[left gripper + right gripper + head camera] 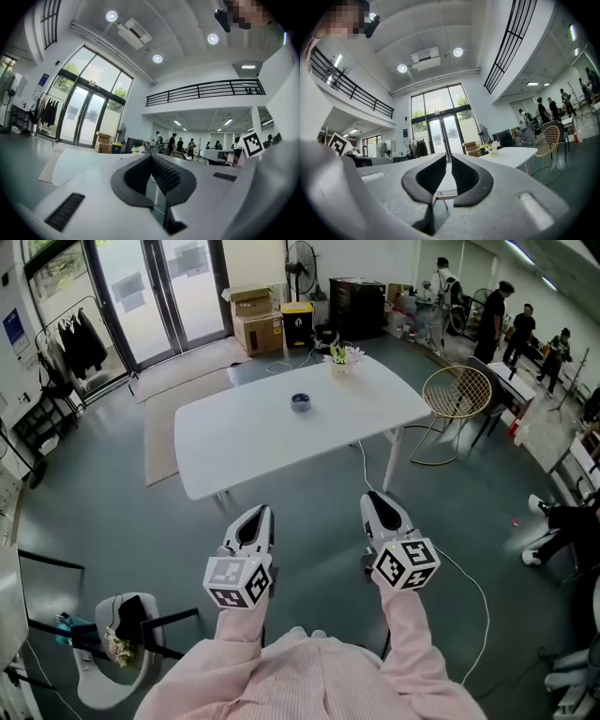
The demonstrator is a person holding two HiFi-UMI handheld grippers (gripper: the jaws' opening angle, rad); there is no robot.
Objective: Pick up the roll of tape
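Observation:
The roll of tape (300,402), small, dark and blue, lies near the middle of the white table (244,442) in the head view. A small pot of flowers (340,358) stands at the table's far end. Both grippers are held level over the floor, well short of the table's near edge. My left gripper (261,513) (151,157) has its tips together with nothing between them. My right gripper (374,499) (449,158) shows only a thin slit between its pads, also with nothing held. Neither gripper view shows the tape.
A gold wire chair (457,395) stands right of the table, and a cable (469,577) runs over the floor there. Cardboard boxes (253,315) and a fan (302,263) stand by the glass doors. Several people are at the back right. A chair (117,652) is at my lower left.

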